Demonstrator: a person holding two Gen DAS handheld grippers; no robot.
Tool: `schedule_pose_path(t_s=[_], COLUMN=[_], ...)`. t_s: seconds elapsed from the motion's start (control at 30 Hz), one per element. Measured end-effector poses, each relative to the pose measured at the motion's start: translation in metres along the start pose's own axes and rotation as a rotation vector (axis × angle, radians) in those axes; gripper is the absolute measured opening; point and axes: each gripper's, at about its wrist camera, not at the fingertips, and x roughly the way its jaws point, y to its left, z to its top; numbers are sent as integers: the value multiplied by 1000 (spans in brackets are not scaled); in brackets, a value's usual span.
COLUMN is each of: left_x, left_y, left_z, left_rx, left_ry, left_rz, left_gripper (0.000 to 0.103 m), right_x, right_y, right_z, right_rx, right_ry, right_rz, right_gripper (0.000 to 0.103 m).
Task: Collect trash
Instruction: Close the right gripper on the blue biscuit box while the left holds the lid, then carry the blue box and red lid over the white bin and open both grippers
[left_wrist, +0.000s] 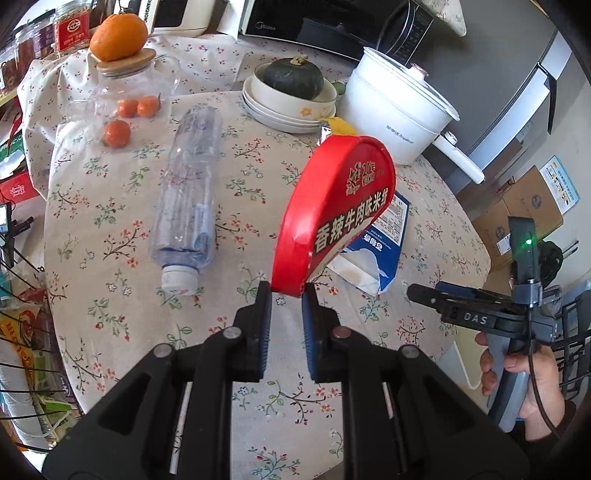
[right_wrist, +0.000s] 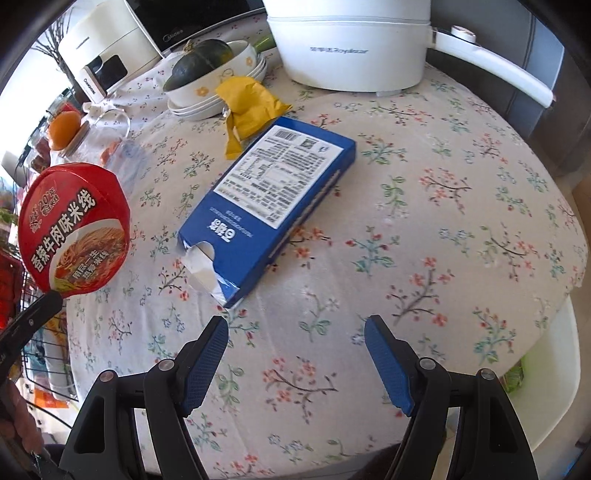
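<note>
My left gripper (left_wrist: 286, 291) is shut on the rim of a red instant-noodle bowl (left_wrist: 332, 210) and holds it tilted above the table; the bowl also shows in the right wrist view (right_wrist: 74, 229). An empty clear plastic bottle (left_wrist: 186, 199) lies on its side left of the bowl. A torn blue carton (right_wrist: 269, 206) lies flat in the middle of the table, just ahead of my right gripper (right_wrist: 295, 332), which is open and empty. A crumpled yellow wrapper (right_wrist: 247, 103) lies beyond the carton. The right gripper also shows in the left wrist view (left_wrist: 424, 291).
A white electric pot (right_wrist: 351, 44) stands at the back. A stack of bowls with a dark green squash (left_wrist: 293, 79) is beside it. A glass jar (left_wrist: 129, 85) with an orange on its lid and small oranges (left_wrist: 116, 133) stand at the back left. The floral tablecloth (right_wrist: 424, 229) covers a round table.
</note>
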Motion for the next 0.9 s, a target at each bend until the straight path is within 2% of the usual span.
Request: schedule_pose_path(t_s=[0.23, 0.47, 0.53, 0.6, 0.63, 0.9], left_x=[-8, -8, -8, -8, -8, -4], left_y=[19, 27, 27, 27, 27, 18], left_z=[-2, -6, -7, -7, -7, -9], left_rx=[-28, -40, -38, -36, -35, -16], left_ry=[0, 13, 14, 15, 16, 30], left_rz=[-16, -20, -22, -23, -22, -31], left_gripper=[18, 18, 18, 18, 18, 18], right_x=[42, 54, 54, 52, 51, 33], right_y=[32, 45, 47, 46, 46, 32], right_z=[10, 19, 19, 20, 20, 11], right_rx=[68, 91, 89, 77, 72, 12], right_ry=[5, -86, -102, -107, -104, -89], right_rz=[26, -54, -78, -85, -78, -87], right_gripper=[78, 77, 70, 49, 44, 35])
